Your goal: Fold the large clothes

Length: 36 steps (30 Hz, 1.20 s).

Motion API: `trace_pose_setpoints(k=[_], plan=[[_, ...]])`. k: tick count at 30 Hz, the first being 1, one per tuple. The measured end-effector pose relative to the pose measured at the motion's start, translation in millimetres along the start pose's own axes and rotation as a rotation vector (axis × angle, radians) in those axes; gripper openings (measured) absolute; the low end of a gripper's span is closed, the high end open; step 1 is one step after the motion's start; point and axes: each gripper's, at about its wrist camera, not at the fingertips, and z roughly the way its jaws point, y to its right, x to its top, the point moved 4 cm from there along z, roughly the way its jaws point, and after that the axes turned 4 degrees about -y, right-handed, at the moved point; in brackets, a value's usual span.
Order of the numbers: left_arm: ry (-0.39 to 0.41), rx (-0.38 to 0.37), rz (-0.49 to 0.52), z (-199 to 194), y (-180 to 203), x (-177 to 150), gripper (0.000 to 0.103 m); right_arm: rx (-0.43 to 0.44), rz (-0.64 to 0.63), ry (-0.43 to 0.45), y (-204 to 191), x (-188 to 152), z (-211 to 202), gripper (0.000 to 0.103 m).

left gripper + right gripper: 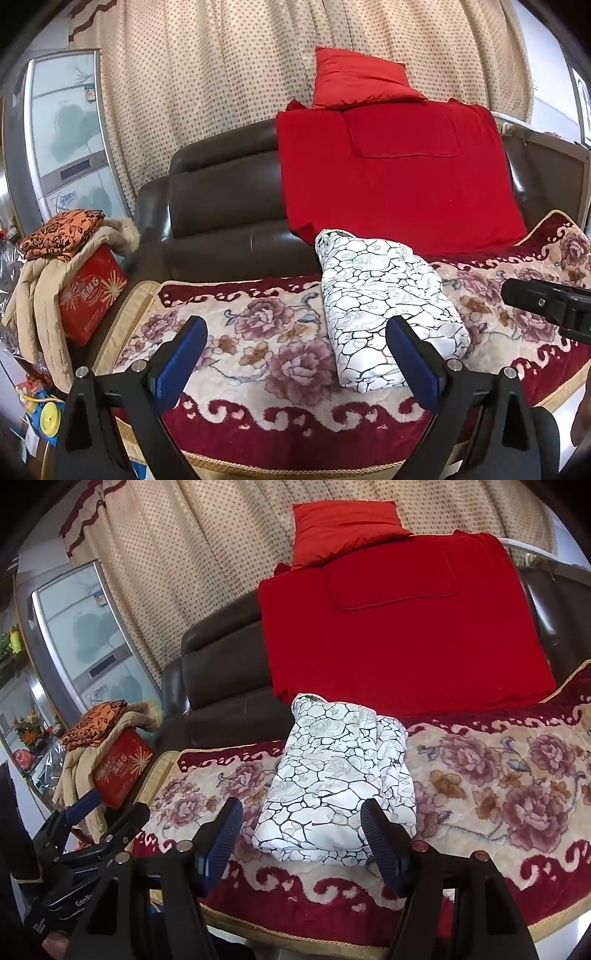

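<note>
A white garment with a black crackle pattern (384, 306) lies folded into a thick rectangle on the floral sofa cover (258, 332). It also shows in the right wrist view (332, 786). My left gripper (295, 343) is open and empty, above the seat's front, with the garment by its right finger. My right gripper (301, 827) is open and empty, just in front of the garment's near edge. The right gripper's side shows at the right edge of the left wrist view (554, 306). The left gripper shows at the lower left of the right wrist view (92, 830).
A red blanket (391, 170) hangs over the brown leather sofa back (221, 199), with a red cushion (362, 81) on top. At the left stand a red box (92, 291), a beige padded coat (48, 288) and an orange patterned cloth (62, 229). A dotted curtain (207, 74) hangs behind.
</note>
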Motion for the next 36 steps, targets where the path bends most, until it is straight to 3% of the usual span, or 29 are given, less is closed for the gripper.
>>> trace_pose_setpoints(k=[7, 13, 18, 23, 28, 31, 36], plan=[[-0.05, 0.005, -0.012, 20.5, -3.0, -7.5, 0.097, -0.016, -0.003, -0.019, 2.1, -2.3, 10.0, 0.07], [-0.242, -0.031, 0.003, 86.3, 4.7, -37.2, 0.097, -0.059, 0.053, -0.111, 36.0, -16.6, 53.9, 0.07], [-0.324, -0.02, -0.021, 136.9, 8.0, -53.5, 0.097, -0.101, 0.118, -0.195, 71.6, -26.9, 98.7, 0.07], [-0.35, -0.011, -0.049, 179.1, 4.0, -45.5, 0.097, -0.074, 0.137, -0.238, 76.7, -21.5, 134.4, 0.068], [-0.353, -0.007, -0.032, 212.7, 7.8, -36.7, 0.097, -0.068, 0.133, -0.291, 78.0, -20.2, 177.8, 0.047], [-0.356, -0.003, -0.018, 225.3, 11.6, -40.3, 0.097, -0.069, 0.151, -0.319, 88.0, -31.4, 196.6, 0.044], [-0.323, 0.008, -0.007, 229.0, 11.7, -39.9, 0.097, -0.073, 0.107, -0.319, 84.0, -25.8, 193.9, 0.044]])
